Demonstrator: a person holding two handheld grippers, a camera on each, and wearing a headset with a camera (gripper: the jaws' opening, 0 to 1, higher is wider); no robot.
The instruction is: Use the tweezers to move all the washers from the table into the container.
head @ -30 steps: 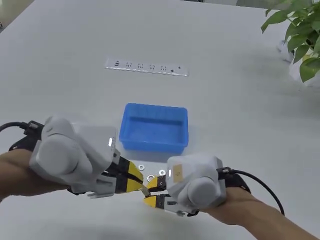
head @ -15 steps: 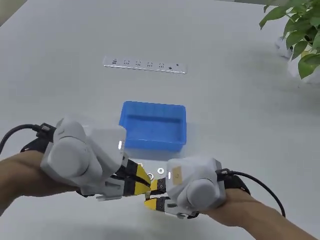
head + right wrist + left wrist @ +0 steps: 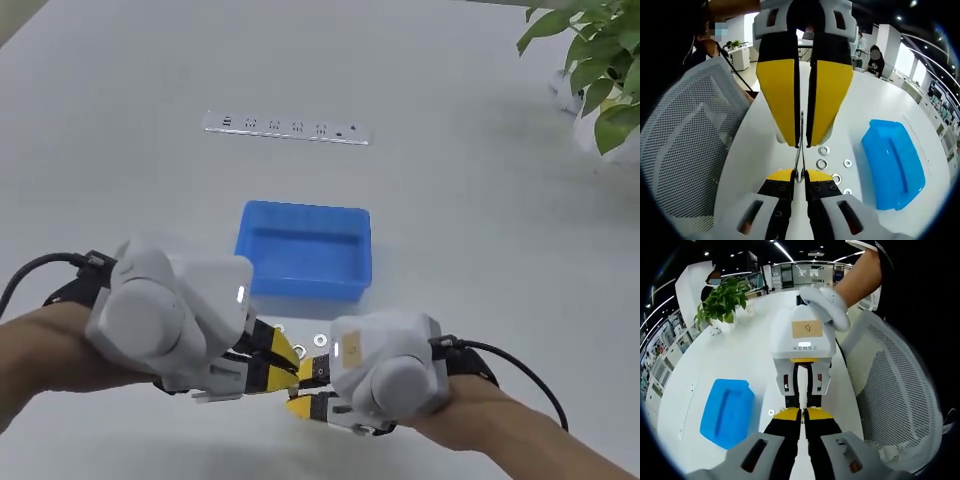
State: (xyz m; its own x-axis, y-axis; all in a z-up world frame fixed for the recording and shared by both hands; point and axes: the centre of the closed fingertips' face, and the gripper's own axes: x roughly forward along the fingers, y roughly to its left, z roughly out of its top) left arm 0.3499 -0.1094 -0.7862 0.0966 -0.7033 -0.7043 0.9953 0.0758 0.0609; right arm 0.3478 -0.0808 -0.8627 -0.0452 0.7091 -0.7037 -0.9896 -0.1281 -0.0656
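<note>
We see the blue container (image 3: 305,250) on the white table (image 3: 470,200), just beyond the two grippers. It is a shallow rectangular tray, and its floor shows plain blue all over. The washers (image 3: 821,163) lie loose on the table on the container's near side, between its near wall and the gripper tips, and a little apart from one another.

The right gripper (image 3: 800,176) has its yellow-tipped jaws drawn together on one end of the tweezers (image 3: 801,145). The thin metal runs straight from them into the narrow gap between the jaws of the left gripper (image 3: 803,415), which faces it tip to tip. Those jaws stand almost together around the tweezers, but we cannot tell whether they pinch them.

In the left gripper view we read "XENSE" on the right gripper's white body. Above it sits a tan sticker (image 3: 806,329) with a handwritten mark that we cannot make out.

Farther off, beyond the container, a white power strip (image 3: 287,129) lies flat. A green plant (image 3: 590,70) stands at the far right. A mesh chair (image 3: 890,405) sits at the table's near edge.
</note>
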